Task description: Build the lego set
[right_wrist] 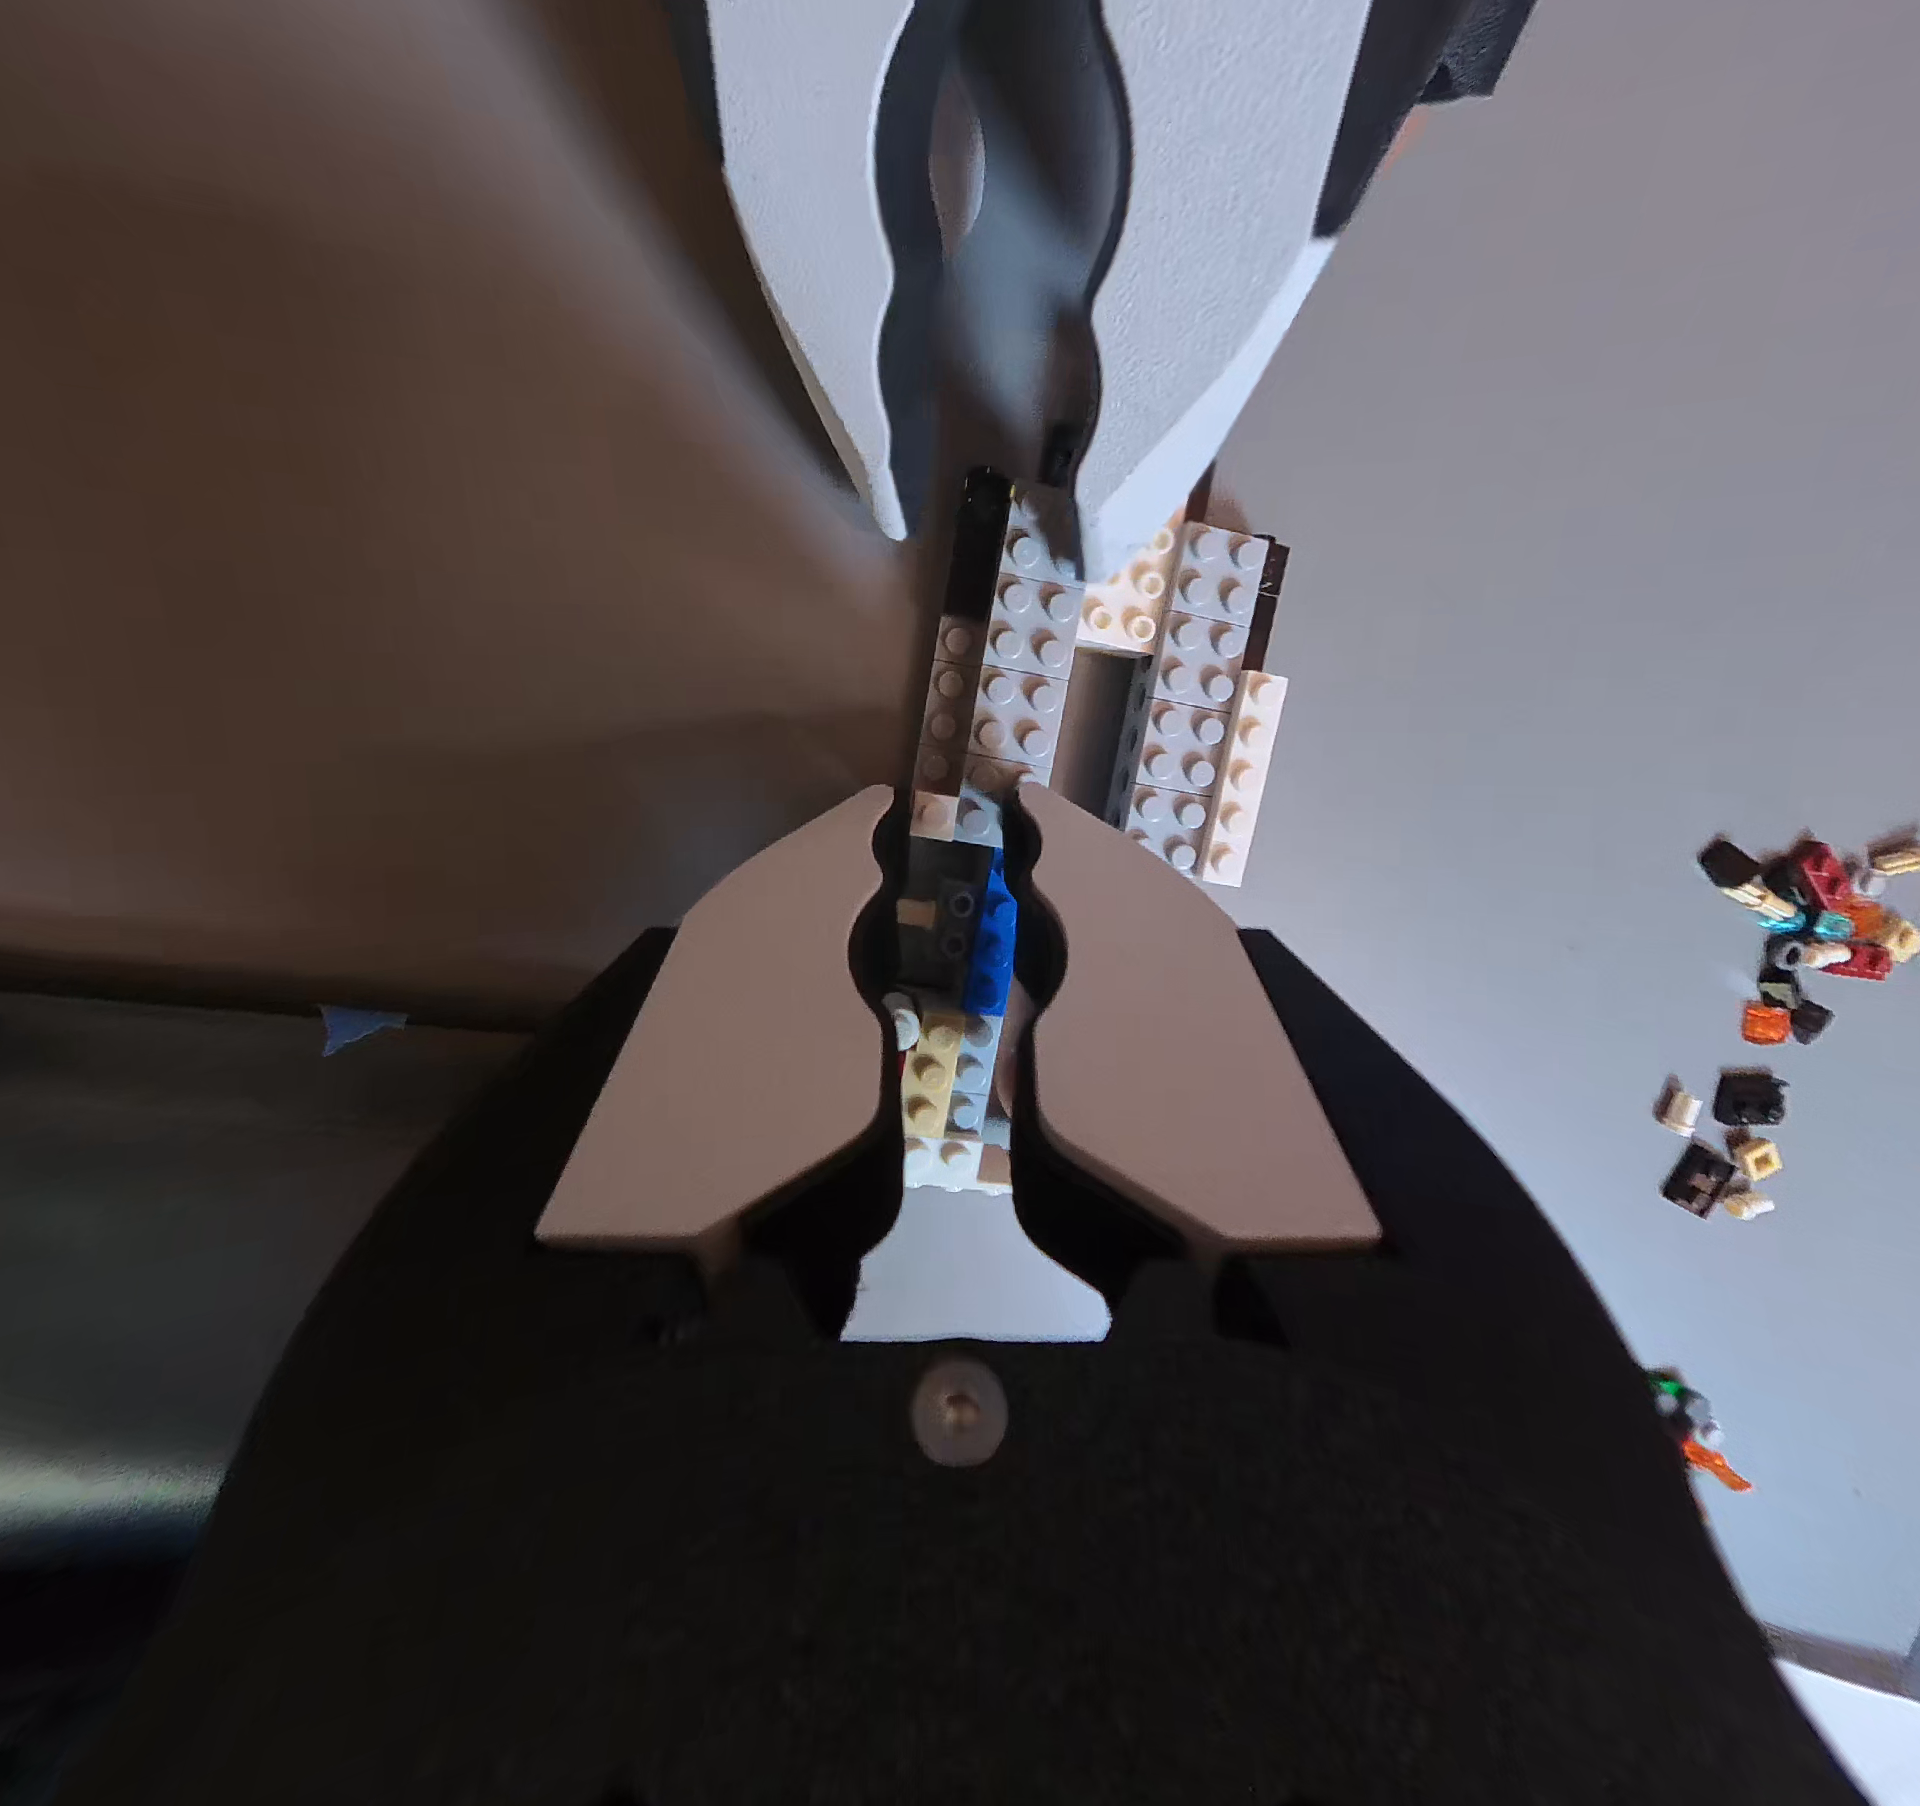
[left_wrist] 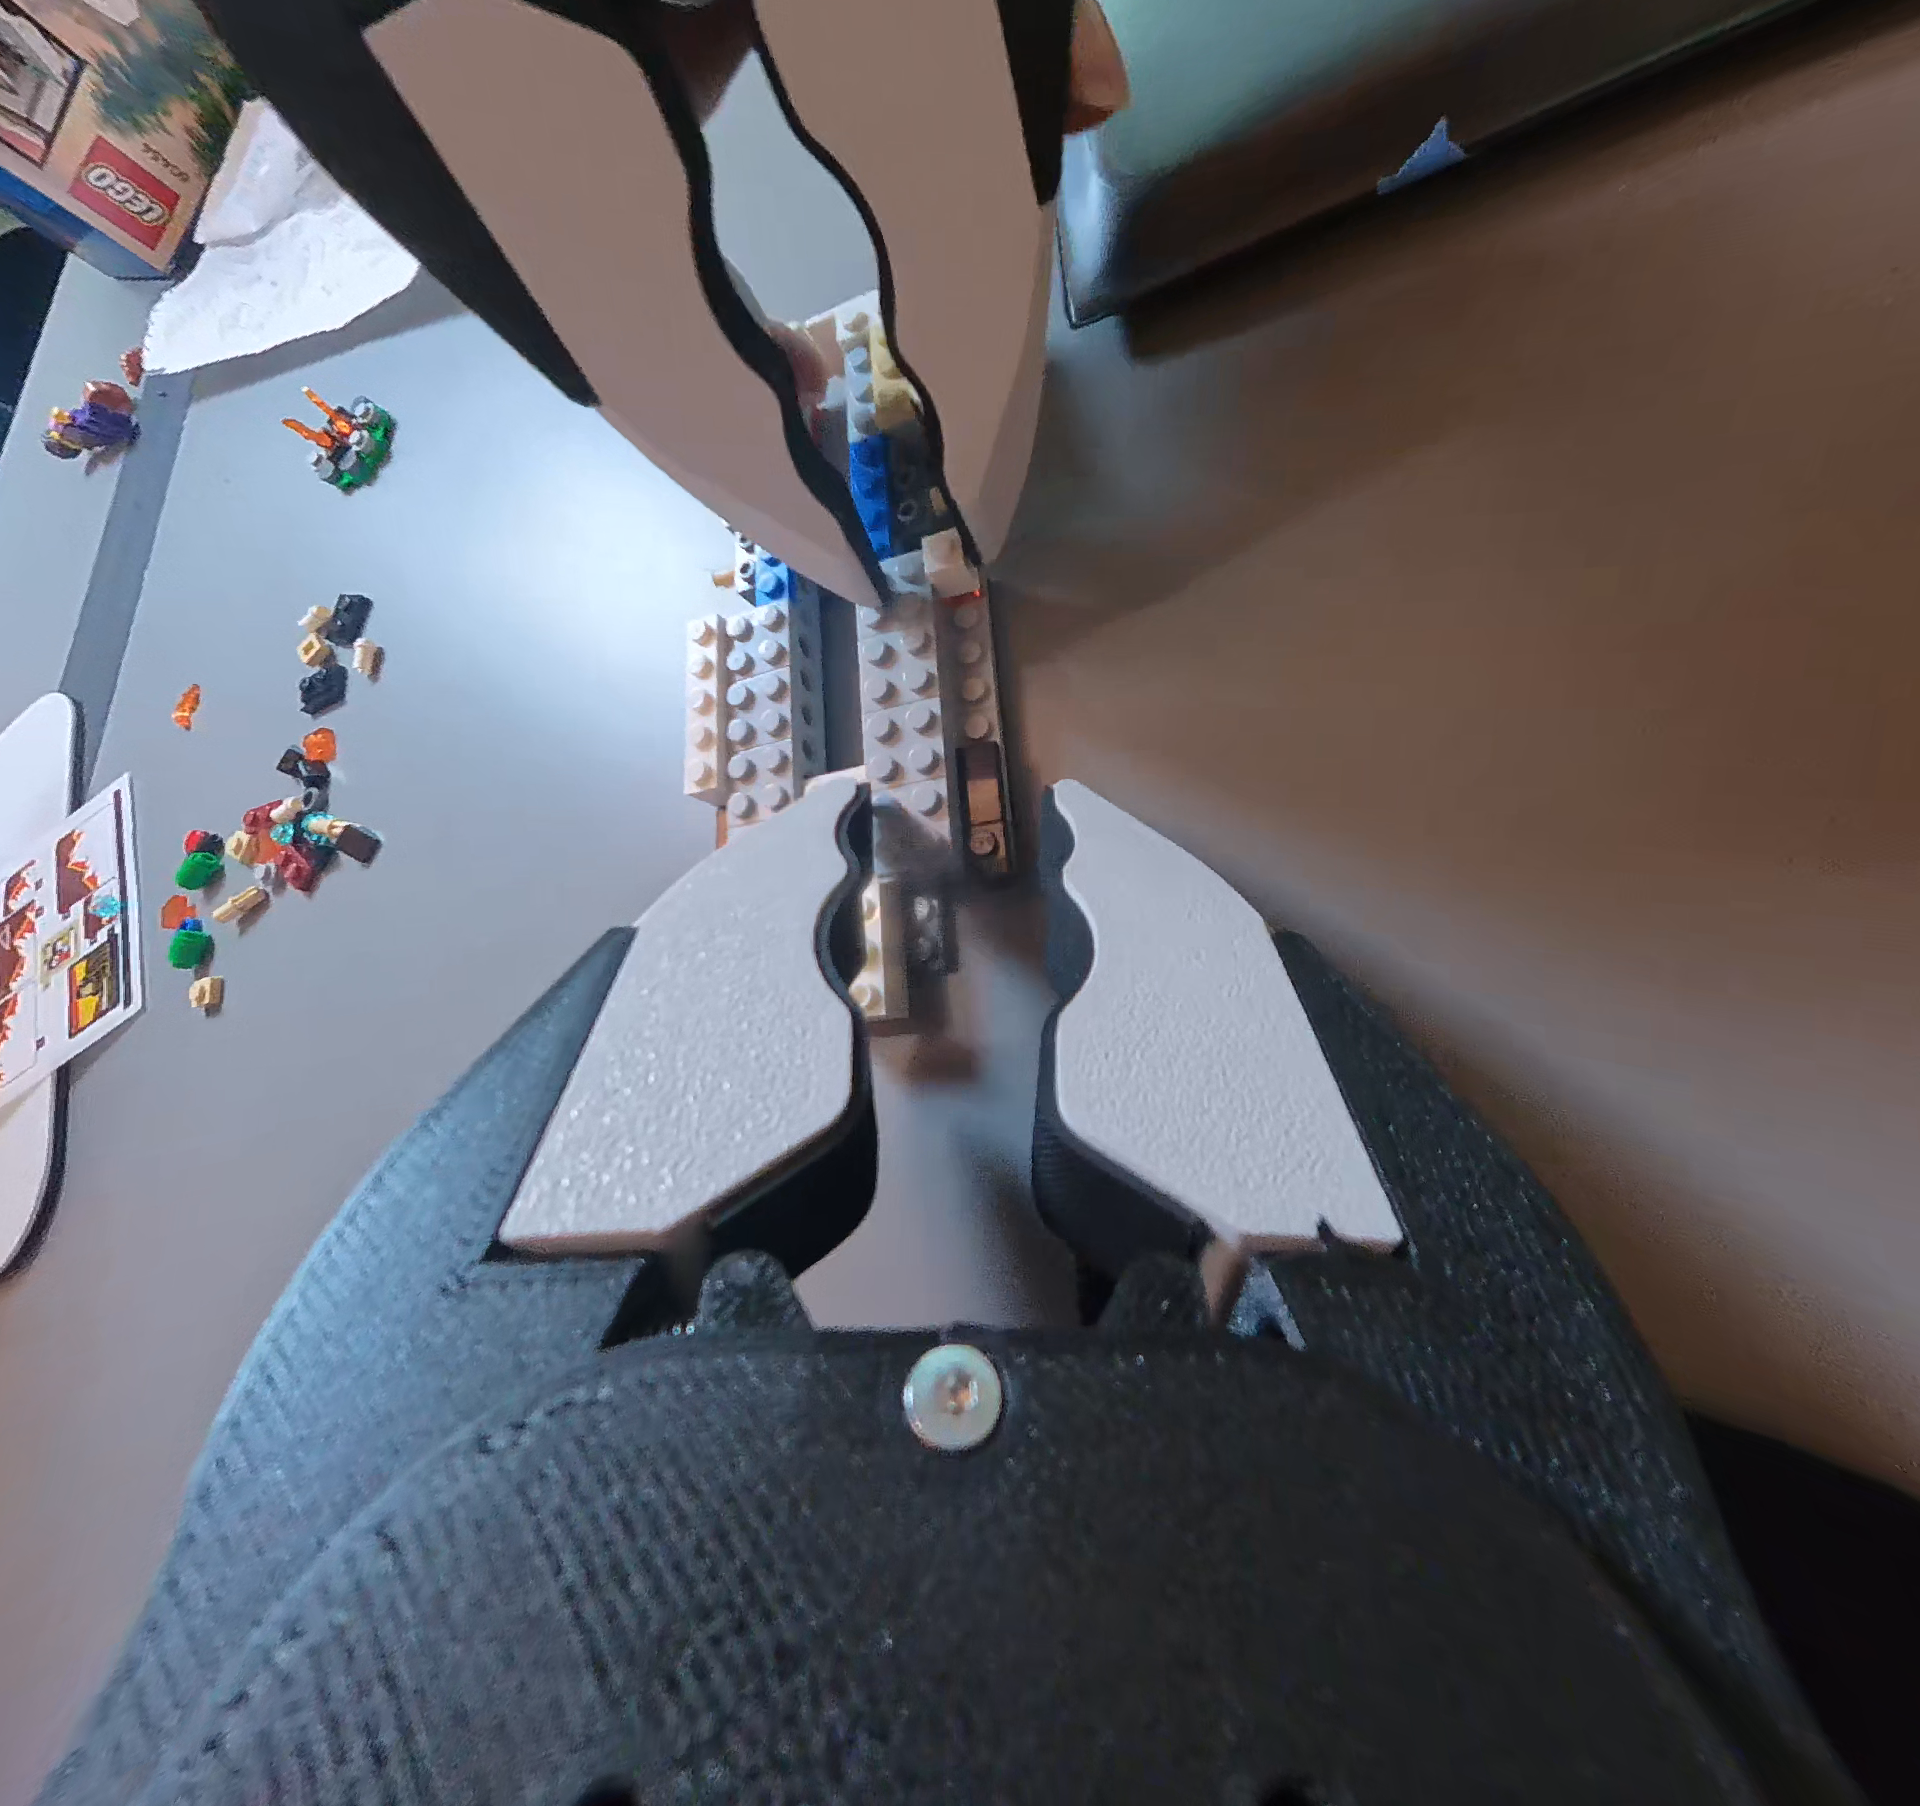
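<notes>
The lego build (left_wrist: 904,696), a long block of grey and white studded bricks with a blue, black and tan section at one end, lies at the edge of the grey table (left_wrist: 520,561). It also shows in the right wrist view (right_wrist: 1023,676). My right gripper (right_wrist: 958,798) is shut on the blue and black section; in the left wrist view it (left_wrist: 930,577) comes in from the top. My left gripper (left_wrist: 951,800) straddles the opposite end, jaws open, with a small gap on one side. It comes in from the top of the right wrist view (right_wrist: 987,525).
Loose small pieces (left_wrist: 291,821) lie left of the build and also show in the right wrist view (right_wrist: 1818,935). A sticker sheet (left_wrist: 73,925), a small green and orange assembly (left_wrist: 348,437), a purple figure (left_wrist: 94,421), a white bag (left_wrist: 281,270) and the set box (left_wrist: 114,146) lie farther left. Some 4 cm of space lies between my two pairs of fingers.
</notes>
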